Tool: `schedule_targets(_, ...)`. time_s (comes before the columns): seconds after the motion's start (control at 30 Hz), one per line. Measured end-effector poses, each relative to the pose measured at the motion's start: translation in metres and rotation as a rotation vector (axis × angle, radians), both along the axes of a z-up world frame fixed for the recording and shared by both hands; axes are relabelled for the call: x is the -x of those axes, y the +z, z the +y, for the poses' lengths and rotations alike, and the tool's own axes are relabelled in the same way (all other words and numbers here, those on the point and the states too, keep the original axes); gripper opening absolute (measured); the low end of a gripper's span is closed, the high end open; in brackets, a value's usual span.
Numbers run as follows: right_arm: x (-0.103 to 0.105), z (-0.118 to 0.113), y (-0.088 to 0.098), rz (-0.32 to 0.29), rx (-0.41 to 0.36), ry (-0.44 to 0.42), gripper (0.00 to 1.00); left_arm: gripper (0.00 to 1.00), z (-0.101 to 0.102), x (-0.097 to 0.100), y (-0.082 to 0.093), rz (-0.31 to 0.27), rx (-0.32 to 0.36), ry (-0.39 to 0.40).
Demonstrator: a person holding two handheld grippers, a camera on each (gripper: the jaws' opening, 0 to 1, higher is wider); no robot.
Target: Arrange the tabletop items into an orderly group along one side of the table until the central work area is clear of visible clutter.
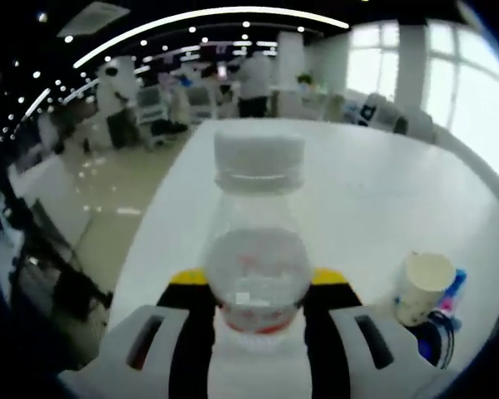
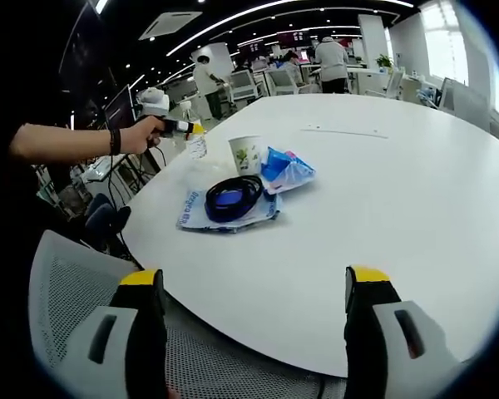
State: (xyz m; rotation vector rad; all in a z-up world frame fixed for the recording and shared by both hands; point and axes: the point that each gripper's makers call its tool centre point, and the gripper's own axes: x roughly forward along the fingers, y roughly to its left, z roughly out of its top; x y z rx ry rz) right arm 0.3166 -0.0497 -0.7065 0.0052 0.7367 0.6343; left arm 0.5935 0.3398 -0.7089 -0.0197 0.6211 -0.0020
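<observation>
Left gripper view: clear plastic bottle [image 1: 258,249] with white screw cap, red label band low down, upright between yellow-tipped black jaws of left gripper [image 1: 258,287], clenched on its body. White table [image 1: 358,183] stretching far beyond, smooth and bare up to its far edge; rounded left edge dropping to glossy floor. Near right: white paper cup [image 1: 422,287], blue packet [image 1: 455,287] just beside it, dark ring edge below.

Right gripper view: right gripper [image 2: 254,287] released, jaws wide apart, nothing between, hovering over near table edge above grey mesh chair back [image 2: 66,283]. Broad open tabletop [image 2: 382,191] ahead and to right. Far left cluster near table edge: printed paper cup [image 2: 245,155], crinkled blue packet [image 2: 284,169] touching its right, black coiled cable [image 2: 231,198] on flat blue-and-white pouch [image 2: 195,212]. Left gripper [image 2: 170,125] held by a hand [image 2: 137,133] at far left edge, bottle [image 2: 198,146] in it, just left of cup.
</observation>
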Motion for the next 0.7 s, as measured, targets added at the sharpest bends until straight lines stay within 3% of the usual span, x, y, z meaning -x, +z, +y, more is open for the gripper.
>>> schedule_targets(0.4,0.003,0.003,-0.003,0.013,0.008,0.017,0.89,0.38,0.008,-0.008,-0.009,-0.003,0.005,0.060)
schedule_targets(0.7,0.003,0.002,-0.004,0.020,0.001,0.014,0.89,0.38,0.005,0.005,-0.022,0.021,0.001,0.081)
